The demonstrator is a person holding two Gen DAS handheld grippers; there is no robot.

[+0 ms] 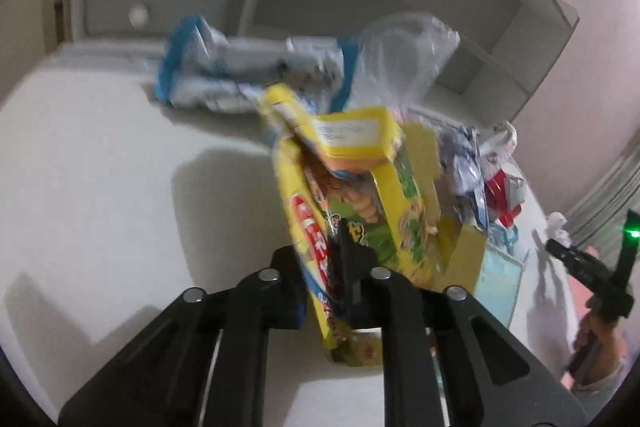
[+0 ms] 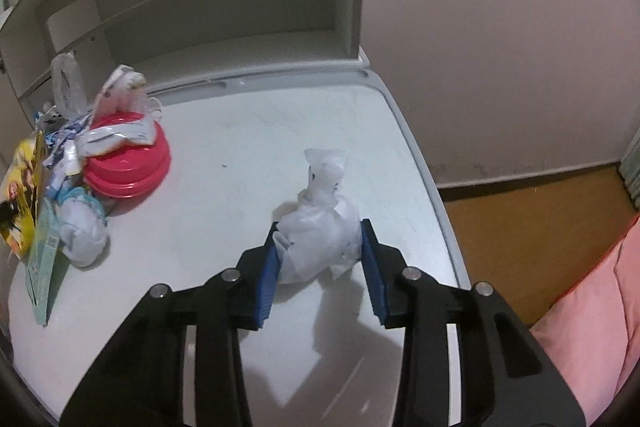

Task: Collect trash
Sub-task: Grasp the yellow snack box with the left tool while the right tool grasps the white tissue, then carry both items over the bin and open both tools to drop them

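My left gripper (image 1: 324, 259) is shut on a torn yellow snack box (image 1: 360, 195) and holds it tilted above the white desk (image 1: 100, 147). Behind it lie a blue-and-white wrapper (image 1: 208, 71) and a clear plastic bag (image 1: 404, 59). My right gripper (image 2: 320, 263) is open, its blue pads (image 2: 266, 279) on either side of a crumpled white plastic bag (image 2: 320, 227) that rests on the desk (image 2: 248, 131). The pads are close to the bag; I cannot tell if they touch it.
A trash pile sits at the left of the right wrist view: a red lid (image 2: 128, 163), white wrappers (image 2: 116, 119), a crumpled tissue (image 2: 82, 231), a teal card (image 2: 44, 267). A white shelf unit (image 2: 224, 7) stands behind. The desk edge (image 2: 432, 187) drops to a brown floor (image 2: 532, 223).
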